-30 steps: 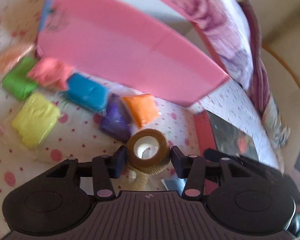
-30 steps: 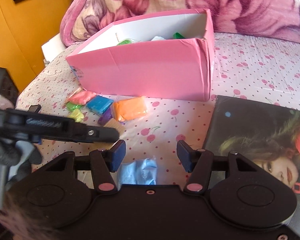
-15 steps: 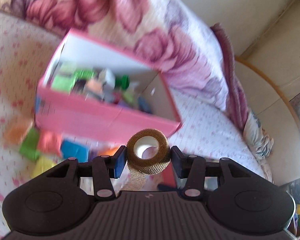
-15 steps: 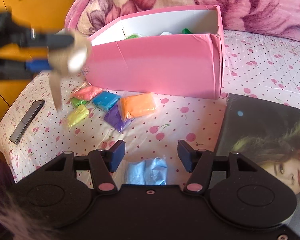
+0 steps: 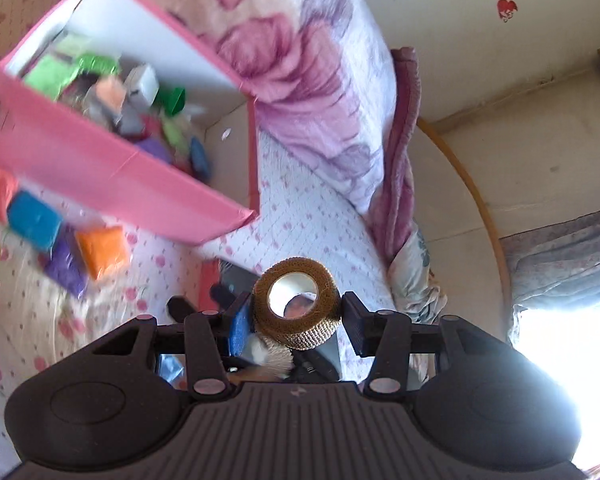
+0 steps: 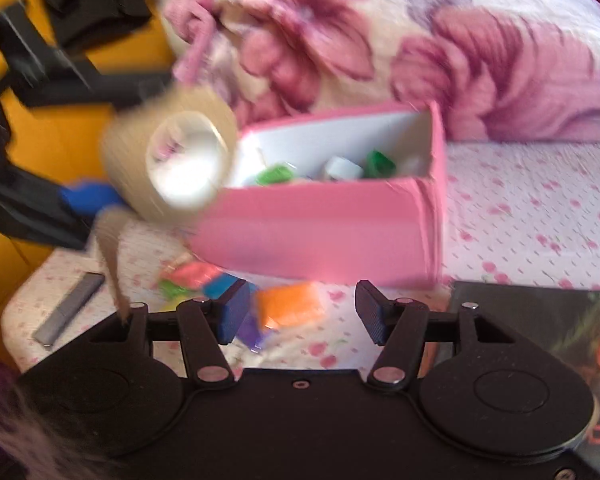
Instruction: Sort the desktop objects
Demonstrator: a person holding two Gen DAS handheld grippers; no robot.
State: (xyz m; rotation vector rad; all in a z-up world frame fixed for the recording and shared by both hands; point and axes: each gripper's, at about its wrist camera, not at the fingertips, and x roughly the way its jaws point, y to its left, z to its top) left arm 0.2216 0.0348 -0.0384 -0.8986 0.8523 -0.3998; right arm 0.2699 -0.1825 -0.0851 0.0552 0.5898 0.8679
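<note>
My left gripper [image 5: 294, 314] is shut on a brown bandage roll [image 5: 296, 304] with a loose tail, held high in the air beside the pink box [image 5: 112, 172]. The roll also shows in the right wrist view [image 6: 172, 160], just left of the pink box [image 6: 320, 232], which holds several small items. My right gripper [image 6: 296, 316] is open and empty, above coloured clay packs: orange [image 6: 290, 306], blue [image 6: 218, 284], pink [image 6: 192, 272]. In the left wrist view the orange pack [image 5: 102, 246] and blue pack [image 5: 32, 220] lie in front of the box.
A floral pillow [image 6: 400, 52] lies behind the box. A dark picture book [image 6: 540, 320] lies at the right. A grey bar [image 6: 70, 308] lies at the left bed edge. A yellow cabinet [image 6: 72, 136] stands left of the bed.
My left gripper has risen with the roll and moved toward the box's near-left corner. My right gripper has moved forward over the clay packs; the light blue pack has left its view.
</note>
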